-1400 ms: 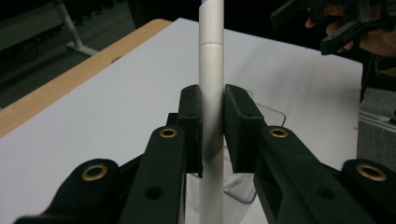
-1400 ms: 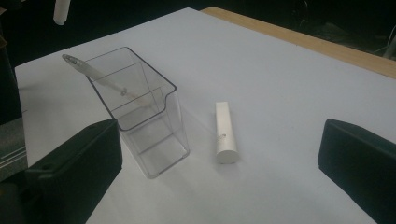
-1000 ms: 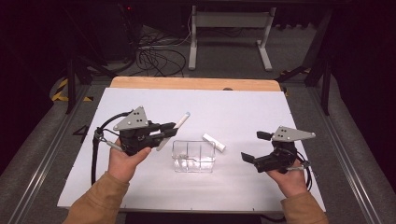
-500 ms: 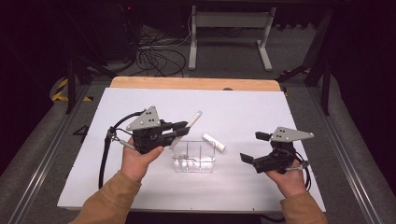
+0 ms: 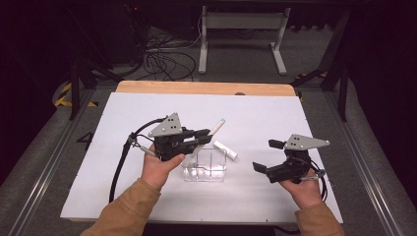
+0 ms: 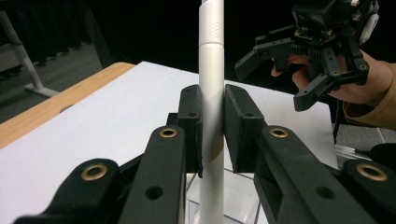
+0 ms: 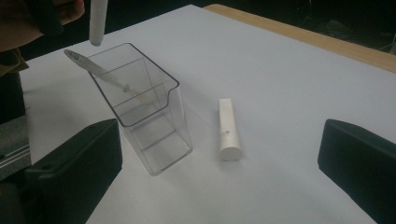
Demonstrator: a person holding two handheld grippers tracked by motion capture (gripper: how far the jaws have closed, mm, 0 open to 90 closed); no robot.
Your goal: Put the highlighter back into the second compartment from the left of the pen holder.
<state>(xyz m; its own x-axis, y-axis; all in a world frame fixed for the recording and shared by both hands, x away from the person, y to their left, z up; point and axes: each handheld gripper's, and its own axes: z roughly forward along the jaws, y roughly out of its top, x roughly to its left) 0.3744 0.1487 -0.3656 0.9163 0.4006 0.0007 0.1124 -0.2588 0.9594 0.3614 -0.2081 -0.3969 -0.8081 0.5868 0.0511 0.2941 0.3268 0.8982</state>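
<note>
Two hand-held grippers work over a white table (image 5: 123, 118) whose far edge shows a strip of bare wood. The left gripper (image 5: 209, 136) is held level in the person's left hand (image 5: 158, 167), pointing across toward the table's right edge, and its jaws are clamped on a white tube (image 5: 216, 129) partway down its length; the tube's lower end hangs just above the open mouth of a clear plastic box (image 5: 205, 164) near the middle of the table, toward its near edge. A thin stick (image 7: 107, 77) leans inside that box. A short white cylinder (image 5: 225, 149) lies flat on the table just beside the box, on its far right side. The right gripper (image 5: 268, 156) hovers near the table's near right corner, jaws spread wide and gripping nothing. Beyond the far edge lie dark floor, tangled cables (image 5: 164, 59) and a grey metal stand (image 5: 241, 29).
</note>
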